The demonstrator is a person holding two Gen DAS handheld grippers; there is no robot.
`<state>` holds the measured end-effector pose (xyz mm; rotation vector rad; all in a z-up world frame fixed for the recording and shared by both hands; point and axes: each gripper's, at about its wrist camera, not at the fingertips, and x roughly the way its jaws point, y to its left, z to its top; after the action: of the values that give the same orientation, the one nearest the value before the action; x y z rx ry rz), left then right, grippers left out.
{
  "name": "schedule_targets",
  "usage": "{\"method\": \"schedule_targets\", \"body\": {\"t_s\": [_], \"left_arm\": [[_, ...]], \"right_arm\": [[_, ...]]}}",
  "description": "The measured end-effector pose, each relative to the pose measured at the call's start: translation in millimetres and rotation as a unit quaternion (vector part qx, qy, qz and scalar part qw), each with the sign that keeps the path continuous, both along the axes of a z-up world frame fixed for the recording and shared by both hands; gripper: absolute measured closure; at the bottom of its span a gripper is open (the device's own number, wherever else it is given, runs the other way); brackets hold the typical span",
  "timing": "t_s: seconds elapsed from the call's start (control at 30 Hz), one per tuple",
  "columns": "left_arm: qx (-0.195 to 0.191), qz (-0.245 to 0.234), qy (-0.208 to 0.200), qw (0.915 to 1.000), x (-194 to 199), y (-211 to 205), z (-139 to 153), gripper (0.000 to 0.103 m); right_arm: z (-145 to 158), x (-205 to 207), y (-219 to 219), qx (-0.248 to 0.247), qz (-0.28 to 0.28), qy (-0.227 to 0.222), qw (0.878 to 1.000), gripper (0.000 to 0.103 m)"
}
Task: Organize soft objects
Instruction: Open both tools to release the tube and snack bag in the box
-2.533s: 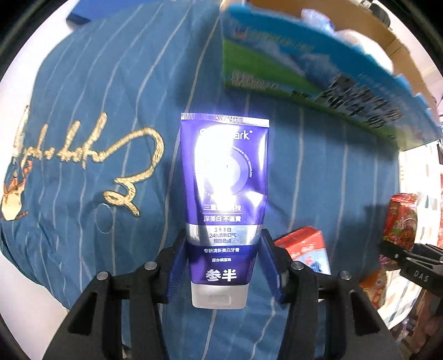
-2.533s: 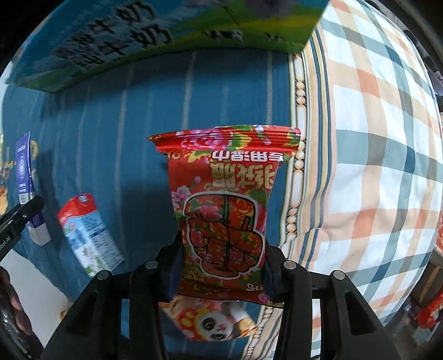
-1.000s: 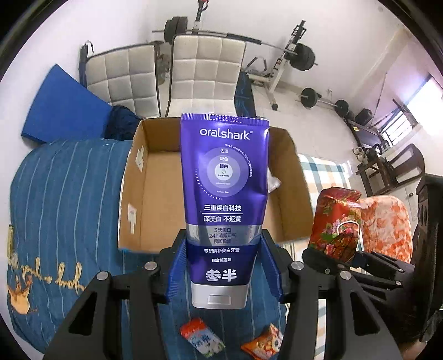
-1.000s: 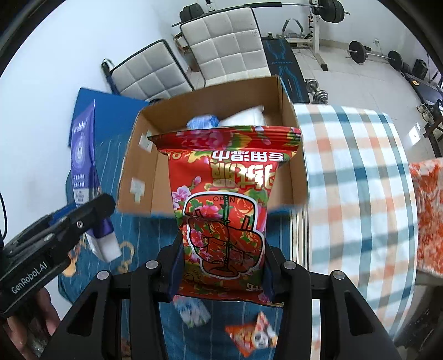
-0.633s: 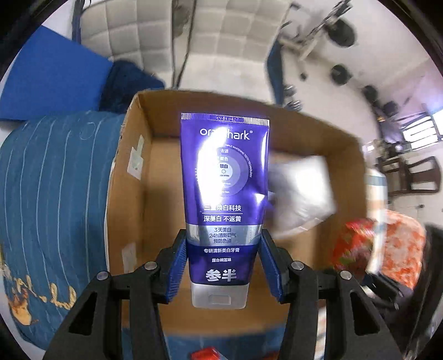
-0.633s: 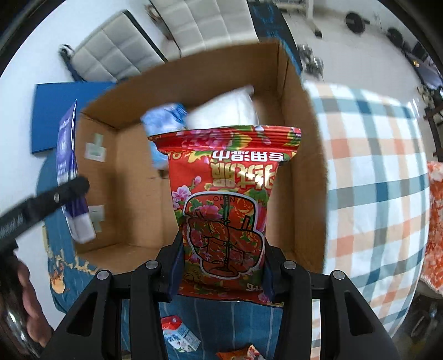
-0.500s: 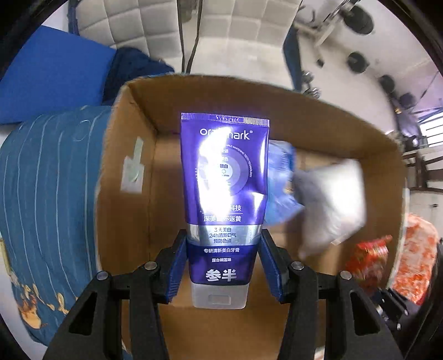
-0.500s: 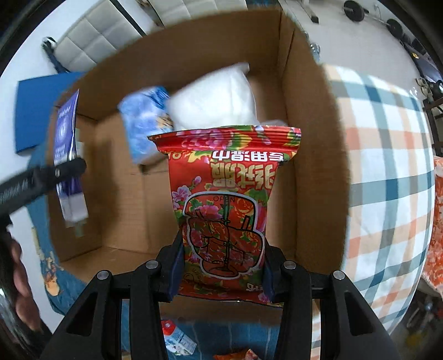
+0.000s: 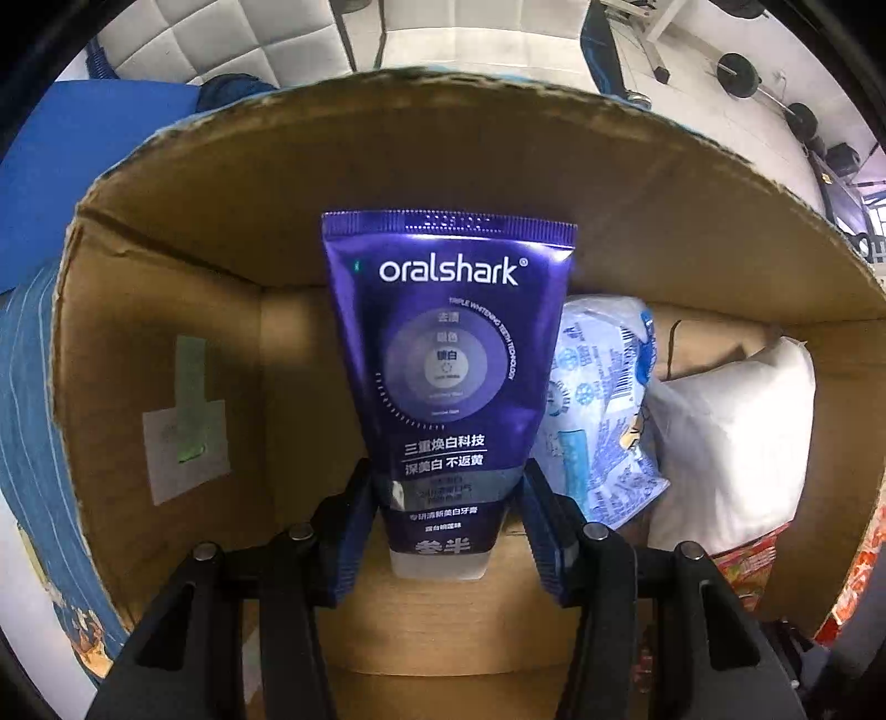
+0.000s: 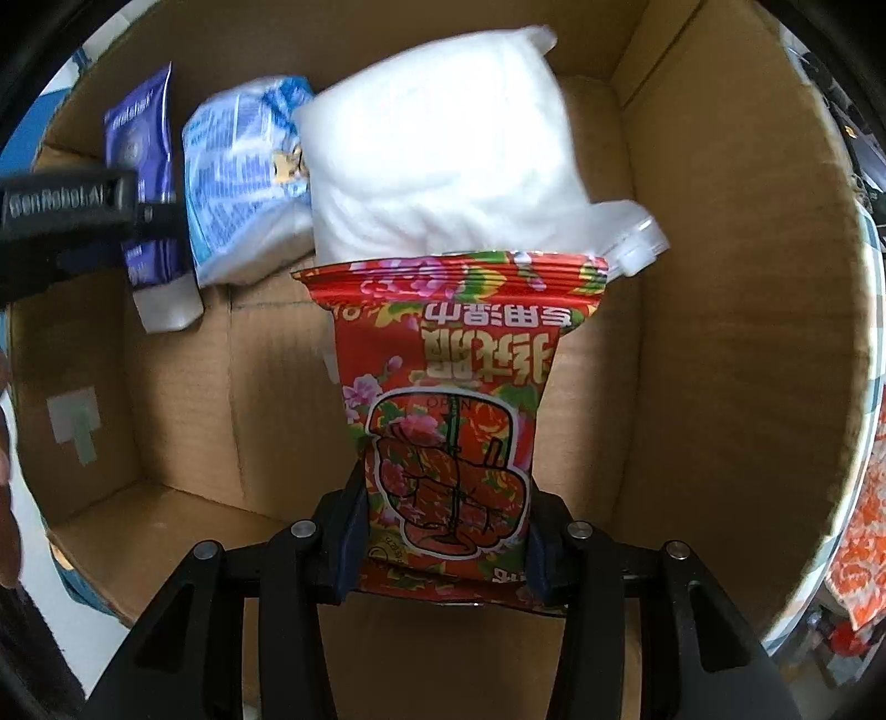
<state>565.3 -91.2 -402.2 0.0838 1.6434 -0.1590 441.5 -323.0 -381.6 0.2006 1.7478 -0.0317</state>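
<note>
My left gripper [image 9: 446, 520] is shut on a purple oralshark toothpaste tube [image 9: 448, 354], held cap-down inside the open cardboard box [image 9: 166, 266]. My right gripper [image 10: 443, 526] is shut on a red floral snack packet [image 10: 451, 410], held over the box floor [image 10: 266, 399]. A white soft pack [image 10: 443, 149] and a blue-and-white packet [image 10: 238, 171] lie at the far side of the box; both also show in the left wrist view, white pack [image 9: 731, 443], blue packet [image 9: 601, 404]. The left gripper with its tube [image 10: 141, 138] shows at the left of the right wrist view.
The box walls [image 10: 736, 277] surround both grippers. A blue striped cloth [image 9: 22, 399] lies under the box at left, a checked cloth [image 10: 872, 354] at right. White padded chairs [image 9: 221, 39] and gym weights [image 9: 736, 66] stand beyond the box.
Both grippers have carried their items from above the blue cloth up over the box and down into it. The box walls now fill both views.
</note>
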Motion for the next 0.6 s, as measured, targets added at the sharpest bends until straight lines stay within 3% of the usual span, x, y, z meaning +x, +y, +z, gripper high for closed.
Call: {"method": "schedule_targets", "body": {"t_s": [0.27, 0.43, 0.6], "left_arm": [[-0.012, -0.025, 0.003, 0.9996, 4, -4, -2, 0.055], [-0.018, -0.019, 0.012, 0.9996, 14, 0, 0, 0.055], [-0.033, -0.015, 0.021, 0.9991, -1, 5, 14, 0.052]], "right_arm": [[-22, 1, 1, -0.001, 0.008, 0.034, 0.999, 0.054], [-25, 9, 6, -0.006, 0.009, 0.044, 0.999, 0.053], [-25, 17, 7, -0.002, 0.001, 0.057, 0.998, 0.052]]}}
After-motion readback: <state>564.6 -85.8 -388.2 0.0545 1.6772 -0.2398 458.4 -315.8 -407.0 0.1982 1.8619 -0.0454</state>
